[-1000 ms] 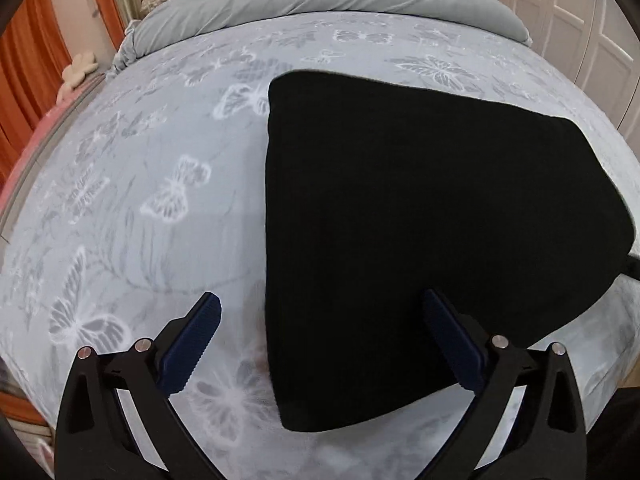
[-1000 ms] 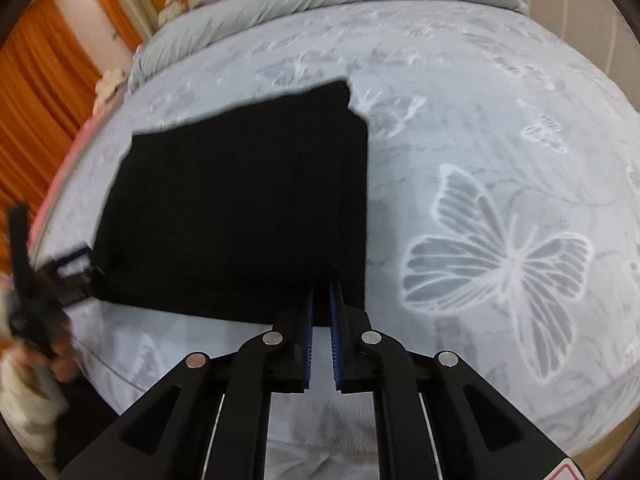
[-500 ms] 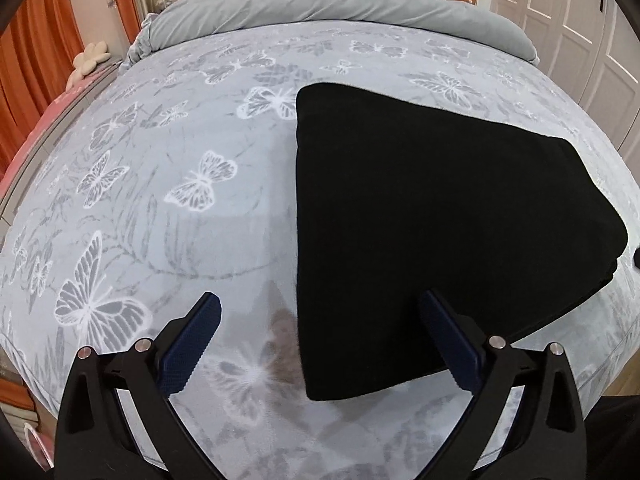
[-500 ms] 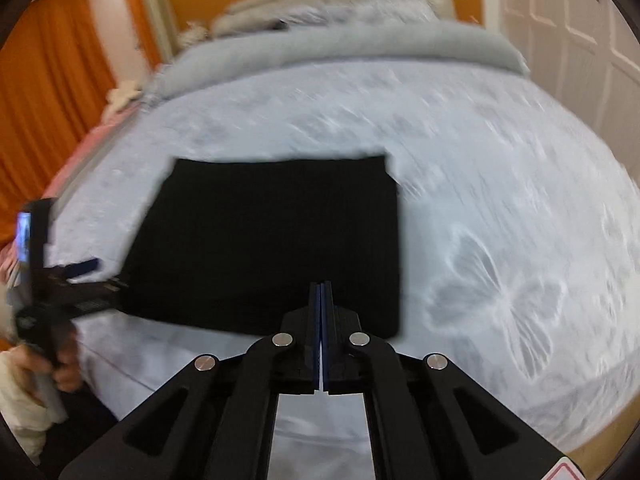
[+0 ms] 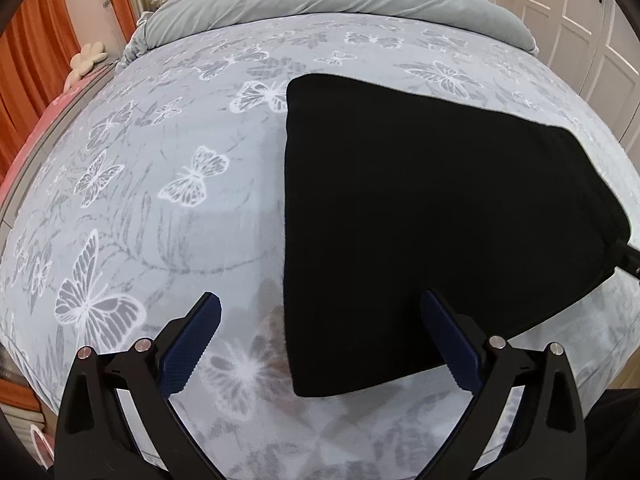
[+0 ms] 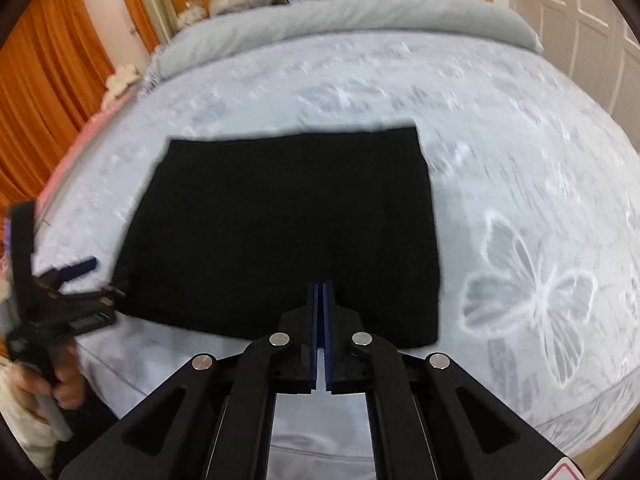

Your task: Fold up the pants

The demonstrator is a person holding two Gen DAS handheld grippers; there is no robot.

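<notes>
**Left wrist view: pants folded flat, both tools empty**

Left wrist view: left gripper (image 5: 320, 344) has its jaws wide apart over the bedspread (image 5: 160, 200), straddling the near left corner of the black pants (image 5: 432, 216), pads not touching cloth. Pants lie as a folded rectangle near the bed's near edge. Right wrist view: right gripper (image 6: 322, 320) has its jaws pressed together on nothing, hovering above the pants' near edge.

Risk: fold looks near done; any careless re-grab at the near left corner could lift only the top layer and peel the stack open, or drag it off the bed's near edge.

Versus a second ago: right jaws had a slit, now closed; pants sit squarer in the right view.
</notes>
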